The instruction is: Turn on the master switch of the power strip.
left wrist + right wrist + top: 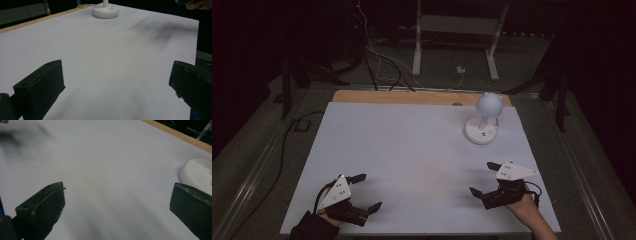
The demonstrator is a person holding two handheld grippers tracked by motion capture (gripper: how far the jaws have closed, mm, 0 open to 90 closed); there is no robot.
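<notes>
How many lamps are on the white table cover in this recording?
1: a small white desk lamp with a round base and globe head stands at the far right of the white table cover, ahead of the right gripper.

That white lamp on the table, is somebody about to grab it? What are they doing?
A person sits at a white table with a two-jaw gripper in each hand. The left gripper and the right gripper both rest near the person's edge, jaws wide open and holding nothing. The small white lamp, with a round head on a round base, stands alone toward the far right corner, untouched. The right gripper is nearer to it, so it may well reach for it first.
</notes>
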